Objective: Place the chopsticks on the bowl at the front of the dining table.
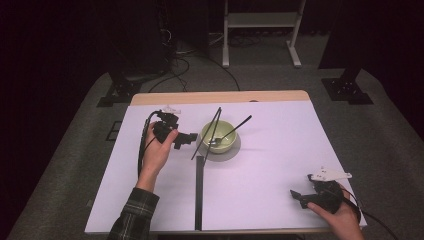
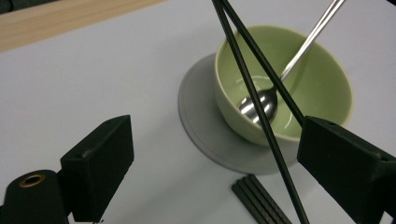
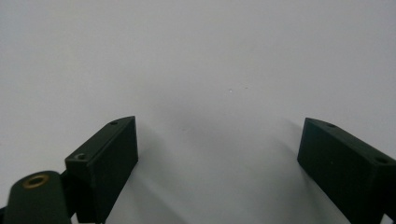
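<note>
On the white table (image 1: 260, 170) we saw a green bowl (image 2: 322, 84) on its grey saucer (image 2: 196, 116) — chopsticks (image 2: 247, 60) and a spoon (image 2: 261, 105) leaning inside; our left gripper (image 2: 215, 158) (jaws spread) sat just beside it, our right gripper (image 3: 219, 163) gaped far off, nothing held

Background around the white tabletop (image 1: 270, 165).
A black strip (image 1: 199, 192) lies flat on it near the front edge, with a wooden edge (image 1: 220, 97) at the far side. Beyond are grey carpet (image 1: 385, 140), loose cables (image 1: 181, 61), a white frame (image 1: 260, 20) and a black stand base (image 1: 347, 90).
</note>
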Action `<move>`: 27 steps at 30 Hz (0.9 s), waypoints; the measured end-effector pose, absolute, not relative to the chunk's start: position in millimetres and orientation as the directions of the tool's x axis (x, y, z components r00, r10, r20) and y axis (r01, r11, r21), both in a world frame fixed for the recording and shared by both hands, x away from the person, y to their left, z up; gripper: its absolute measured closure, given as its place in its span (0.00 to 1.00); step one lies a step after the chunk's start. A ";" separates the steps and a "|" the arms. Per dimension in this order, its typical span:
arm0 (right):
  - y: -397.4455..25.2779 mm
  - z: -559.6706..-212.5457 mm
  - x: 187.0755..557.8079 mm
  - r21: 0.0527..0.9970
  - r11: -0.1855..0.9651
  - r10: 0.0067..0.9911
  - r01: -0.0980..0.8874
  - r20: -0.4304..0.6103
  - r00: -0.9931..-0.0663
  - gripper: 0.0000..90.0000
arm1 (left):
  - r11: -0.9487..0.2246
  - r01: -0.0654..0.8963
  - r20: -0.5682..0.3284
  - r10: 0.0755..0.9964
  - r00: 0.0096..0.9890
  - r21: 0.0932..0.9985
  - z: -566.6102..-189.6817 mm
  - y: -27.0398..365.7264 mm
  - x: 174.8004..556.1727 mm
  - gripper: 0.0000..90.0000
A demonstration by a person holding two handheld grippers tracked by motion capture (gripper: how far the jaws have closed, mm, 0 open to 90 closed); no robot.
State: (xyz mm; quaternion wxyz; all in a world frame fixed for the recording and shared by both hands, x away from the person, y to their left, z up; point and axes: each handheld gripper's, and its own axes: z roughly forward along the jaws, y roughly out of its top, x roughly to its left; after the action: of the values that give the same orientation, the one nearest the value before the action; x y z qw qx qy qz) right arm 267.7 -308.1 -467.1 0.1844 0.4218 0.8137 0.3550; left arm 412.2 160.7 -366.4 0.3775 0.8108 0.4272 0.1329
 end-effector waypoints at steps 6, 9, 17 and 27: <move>-308.0 -467.1 267.6 0.733 0.393 0.818 0.556 -0.002 -0.576 0.12 | -0.349 0.600 -0.128 0.782 0.610 0.720 -376.1 168.2 398.2 0.08; -308.0 -467.1 267.6 0.733 0.392 0.818 0.556 -0.001 -0.575 0.12 | -0.352 0.595 -0.117 0.786 0.607 0.722 -380.6 171.2 393.3 0.08; -308.0 -467.1 267.5 0.733 0.394 0.818 0.555 -0.003 -0.576 0.12 | -0.373 0.597 -0.122 0.771 0.626 0.710 -393.3 174.9 388.4 0.08; -308.0 -467.1 267.5 0.733 0.394 0.818 0.555 -0.003 -0.576 0.12 | -0.378 0.613 -0.138 0.765 0.629 0.694 -403.4 174.3 389.2 0.08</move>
State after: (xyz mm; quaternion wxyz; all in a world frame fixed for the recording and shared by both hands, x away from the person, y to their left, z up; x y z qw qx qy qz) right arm 267.5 -308.0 -467.1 0.1853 0.4217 0.8139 0.3540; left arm 389.2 174.3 -403.4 0.3687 0.8237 0.4181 0.1034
